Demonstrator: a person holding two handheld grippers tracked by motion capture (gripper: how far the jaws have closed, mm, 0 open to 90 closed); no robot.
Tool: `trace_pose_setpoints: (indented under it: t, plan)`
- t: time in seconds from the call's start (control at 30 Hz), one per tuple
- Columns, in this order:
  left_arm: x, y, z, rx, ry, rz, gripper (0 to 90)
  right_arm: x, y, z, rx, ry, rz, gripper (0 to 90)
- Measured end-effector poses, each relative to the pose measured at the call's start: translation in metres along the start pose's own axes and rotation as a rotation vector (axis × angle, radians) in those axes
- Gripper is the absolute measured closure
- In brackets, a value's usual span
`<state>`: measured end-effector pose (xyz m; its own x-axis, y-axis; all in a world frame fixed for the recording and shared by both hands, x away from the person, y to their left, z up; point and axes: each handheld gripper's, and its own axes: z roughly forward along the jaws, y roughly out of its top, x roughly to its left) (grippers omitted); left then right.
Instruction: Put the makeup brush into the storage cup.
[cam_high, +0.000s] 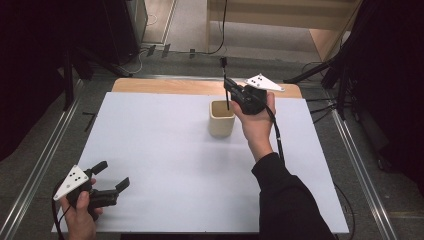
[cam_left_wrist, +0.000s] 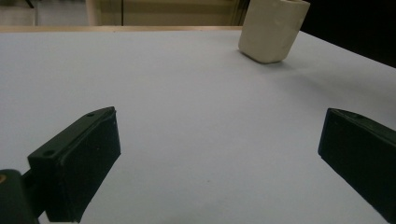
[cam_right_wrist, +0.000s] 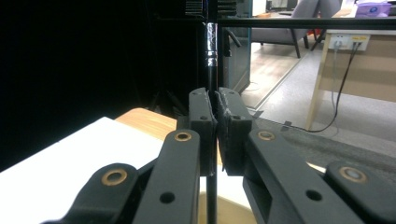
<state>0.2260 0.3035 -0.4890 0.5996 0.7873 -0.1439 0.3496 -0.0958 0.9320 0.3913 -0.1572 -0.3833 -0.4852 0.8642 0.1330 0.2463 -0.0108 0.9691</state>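
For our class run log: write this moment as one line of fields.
right gripper: shut on thin black pen, upright above cream square cup | left gripper: open, empty, low over white table sheet

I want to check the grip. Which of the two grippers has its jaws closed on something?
The right gripper, above the beige cup: it clamps a thin black pen. The left gripper is open, holding nothing.

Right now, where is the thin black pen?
In the high view the thin black pen stands upright, clamped in the right gripper, its lower end dipping into the cream square cup toward the white table's far right.
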Motion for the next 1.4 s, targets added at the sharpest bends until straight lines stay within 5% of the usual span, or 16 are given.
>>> trace_pose_setpoints:
  t: [0.63,1.4]
  plan:
    - [0.0,0.0,0.0,0.001,-0.002,-0.001,0.0,-0.007,-0.018,0.02,0.028,0.011,0.004,86.9]
    - [0.001,0.0,0.0,-0.002,-0.003,-0.003,0.0,-0.011,-0.043,0.022,0.077,0.012,-0.006,86.9]
